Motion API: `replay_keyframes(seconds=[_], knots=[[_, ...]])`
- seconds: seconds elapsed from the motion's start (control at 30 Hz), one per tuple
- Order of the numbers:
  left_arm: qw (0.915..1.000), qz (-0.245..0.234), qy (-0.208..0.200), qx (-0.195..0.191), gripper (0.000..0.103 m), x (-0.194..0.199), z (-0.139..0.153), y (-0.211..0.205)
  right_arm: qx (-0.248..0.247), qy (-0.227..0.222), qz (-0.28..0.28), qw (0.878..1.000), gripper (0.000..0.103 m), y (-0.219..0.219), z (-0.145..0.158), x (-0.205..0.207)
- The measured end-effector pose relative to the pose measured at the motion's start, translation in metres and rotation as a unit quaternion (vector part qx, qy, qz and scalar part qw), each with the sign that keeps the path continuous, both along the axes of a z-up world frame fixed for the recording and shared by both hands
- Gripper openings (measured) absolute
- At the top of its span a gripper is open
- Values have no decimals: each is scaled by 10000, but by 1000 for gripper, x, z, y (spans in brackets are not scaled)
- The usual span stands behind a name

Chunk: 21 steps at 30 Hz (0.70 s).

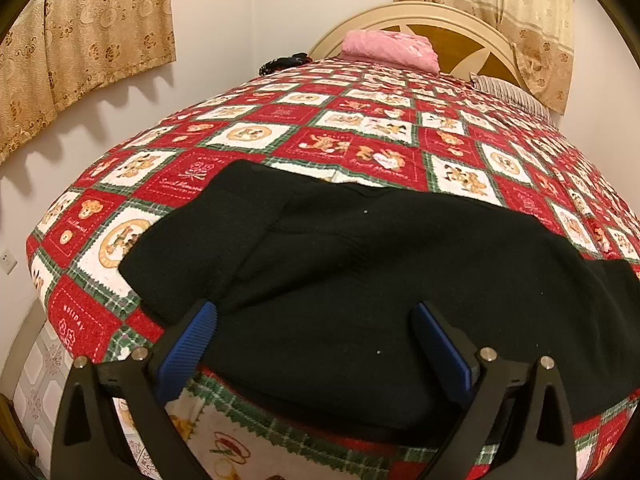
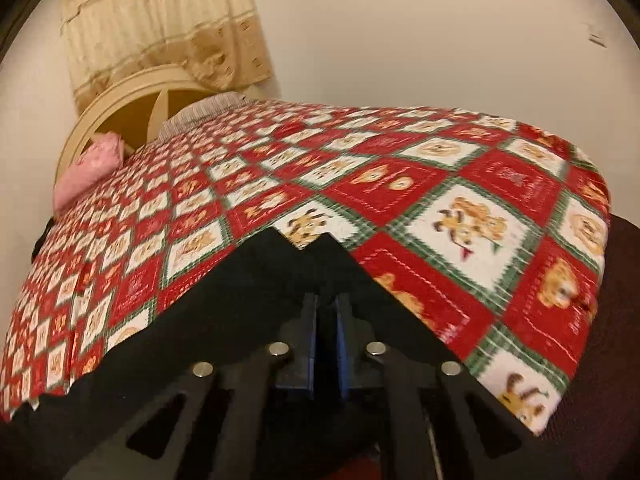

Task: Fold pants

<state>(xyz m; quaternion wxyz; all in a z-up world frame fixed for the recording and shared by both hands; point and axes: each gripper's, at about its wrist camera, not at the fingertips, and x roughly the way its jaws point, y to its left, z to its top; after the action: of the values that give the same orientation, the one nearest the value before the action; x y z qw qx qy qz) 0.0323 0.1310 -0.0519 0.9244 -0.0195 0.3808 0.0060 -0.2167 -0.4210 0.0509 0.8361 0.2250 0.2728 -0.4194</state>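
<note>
Black pants (image 1: 360,260) lie spread across the near part of a red, white and green patchwork quilt (image 1: 360,120) on a bed. My left gripper (image 1: 316,316) hovers just over their near edge, jaws wide open, blue pads (image 1: 192,344) on either side of the cloth without pressing it. In the right wrist view the pants (image 2: 240,280) rise in a tented peak in front of my right gripper (image 2: 326,304), whose blue pads stand almost together with dark cloth pinched between them. The quilt (image 2: 400,184) stretches away beyond.
A pink pillow (image 1: 388,48) and a striped pillow (image 1: 512,92) lie by the cream headboard (image 1: 460,40). A small black item (image 1: 284,62) sits at the far left corner. Curtains (image 1: 80,40) hang on the wall. Tiled floor (image 1: 40,380) shows past the bed's left edge.
</note>
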Motion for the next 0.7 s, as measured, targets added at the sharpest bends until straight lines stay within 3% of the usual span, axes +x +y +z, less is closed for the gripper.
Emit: replay_keyframes(seconds=[0.1,0.27,0.37,0.43,0.47,0.6,0.7], knots=[[10000,14,4,-3,102,0,0,0,-117,-95,169,9997,6,4,11,-5],[10000,-4,16,0,102,1,0,0,-816,-135,58,9966,6,31,35,-42],[10000,-51,11,11,102,1,-1,0,-792,77,-113,9968,6,34,21,-59],[10000,-79,9,37,103,1,-1,-2,-498,246,-96,9984,6,26,-4,-63],[9999,-95,19,53,103,2,-1,-2,-620,105,-32,9980,7,28,-8,-67],[9999,-100,35,63,103,2,0,-2,-826,177,276,9960,11,30,0,-63],[9999,-87,21,64,103,2,0,-2,-771,-444,171,9959,12,28,17,-77]])
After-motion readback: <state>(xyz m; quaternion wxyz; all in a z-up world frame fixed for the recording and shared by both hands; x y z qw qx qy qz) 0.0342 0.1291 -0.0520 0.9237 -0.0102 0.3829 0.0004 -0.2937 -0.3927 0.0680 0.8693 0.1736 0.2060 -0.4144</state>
